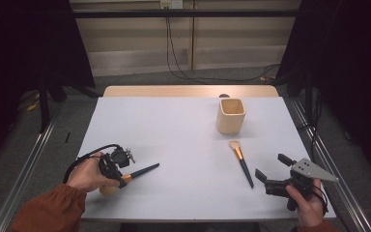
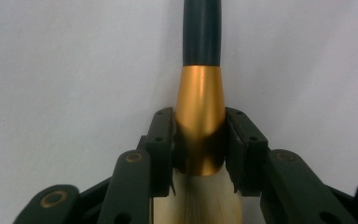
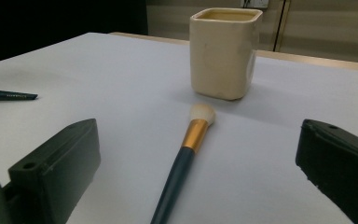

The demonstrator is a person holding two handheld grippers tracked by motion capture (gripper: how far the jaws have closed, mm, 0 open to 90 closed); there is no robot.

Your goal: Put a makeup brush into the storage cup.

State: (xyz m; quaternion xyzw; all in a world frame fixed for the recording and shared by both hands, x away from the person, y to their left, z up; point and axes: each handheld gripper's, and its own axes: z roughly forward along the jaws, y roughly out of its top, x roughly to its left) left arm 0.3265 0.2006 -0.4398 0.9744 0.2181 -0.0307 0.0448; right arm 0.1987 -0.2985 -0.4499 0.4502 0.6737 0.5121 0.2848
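Note:
My left gripper point(image 1: 121, 180) is shut on the gold ferrule of a large makeup brush point(image 1: 142, 171) at the table's front left; its dark handle points right and its pale bristle head sits under the hand. In the left gripper view the jaws clamp the gold ferrule of that large brush point(image 2: 199, 109) from both sides. A smaller makeup brush point(image 1: 240, 162) lies flat right of centre, bristles toward a cream square cup point(image 1: 231, 116). My right gripper point(image 1: 272, 167) stands open just right of the small brush's handle end. The right gripper view shows this small brush point(image 3: 186, 156) between the open jaws, the cup point(image 3: 223, 53) behind it.
A pale sheet covers the table point(image 1: 174, 130), with a wooden edge along the far side. Metal rails run on the floor left and right of the table. Cables hang behind the far edge.

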